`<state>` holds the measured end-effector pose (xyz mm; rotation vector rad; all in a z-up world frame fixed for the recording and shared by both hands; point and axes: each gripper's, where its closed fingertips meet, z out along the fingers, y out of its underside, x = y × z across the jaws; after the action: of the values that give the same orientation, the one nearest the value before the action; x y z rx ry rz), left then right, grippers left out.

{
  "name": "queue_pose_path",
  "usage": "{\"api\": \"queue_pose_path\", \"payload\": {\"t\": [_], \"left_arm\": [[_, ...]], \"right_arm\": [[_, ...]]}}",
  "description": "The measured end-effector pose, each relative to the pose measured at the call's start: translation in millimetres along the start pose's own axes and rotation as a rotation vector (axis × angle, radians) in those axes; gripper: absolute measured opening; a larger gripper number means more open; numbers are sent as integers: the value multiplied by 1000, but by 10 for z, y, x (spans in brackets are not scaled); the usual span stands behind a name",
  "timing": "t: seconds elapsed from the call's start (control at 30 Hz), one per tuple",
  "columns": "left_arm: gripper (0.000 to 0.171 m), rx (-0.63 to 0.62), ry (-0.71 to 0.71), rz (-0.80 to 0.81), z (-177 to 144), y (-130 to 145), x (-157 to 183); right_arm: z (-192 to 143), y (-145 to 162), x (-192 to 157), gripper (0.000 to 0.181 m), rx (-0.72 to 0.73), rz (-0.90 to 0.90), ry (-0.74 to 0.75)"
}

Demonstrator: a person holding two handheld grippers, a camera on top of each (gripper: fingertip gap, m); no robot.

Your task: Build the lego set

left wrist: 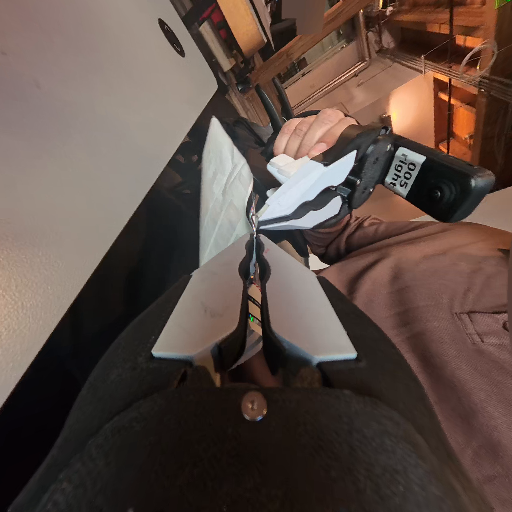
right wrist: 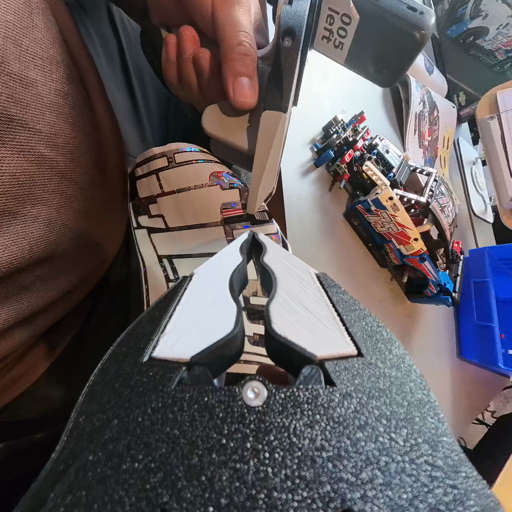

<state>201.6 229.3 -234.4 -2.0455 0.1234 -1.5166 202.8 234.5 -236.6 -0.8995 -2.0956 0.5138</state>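
A sticker sheet (right wrist: 180, 199) with white blanks and shiny holographic outlines is held in the air in front of a person's brown shirt. Its plain white back shows in the left wrist view (left wrist: 221, 180). My left gripper (left wrist: 253, 237) is shut on the sheet's edge, and the sheet shows through the gap between its fingers. My right gripper (right wrist: 252, 234) is shut on the same edge right beside it. The two sets of tips nearly touch. The partly built lego race car (right wrist: 401, 221), in blue, red and white, lies on the white table (right wrist: 318, 249) to the right.
A blue bin (right wrist: 487, 304) stands against the car's near end. A printed booklet (right wrist: 426, 110) lies beyond the car. The person's hands grip both handles. The table's dark edge (left wrist: 124, 249) runs along the left in the left wrist view. My two grippers' fingertips are within a few centimetres of each other. Both grippers' tips are roughly 20 centimetres from the partly built lego race car (right wrist: 401, 221).
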Motion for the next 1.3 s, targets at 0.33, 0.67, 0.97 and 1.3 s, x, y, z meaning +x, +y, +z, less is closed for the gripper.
{"api": "queue_pose_path", "payload": {"t": [0.33,0.67,0.97,1.3], "left_arm": [[0,-24,-25,34,11,27,3],[0,-56,-44,66,29,56,10],[0,-106,2,61,31,103,49],[0,-84,52,8,32,164,35]], "right_arm": [[-26,-148,78,23,96,117,-19],[48,-106,4,16,67,79,-51],[24,-123,-43,14,88,71,-78],[47,-109,-101,11,104,83,-113]]}}
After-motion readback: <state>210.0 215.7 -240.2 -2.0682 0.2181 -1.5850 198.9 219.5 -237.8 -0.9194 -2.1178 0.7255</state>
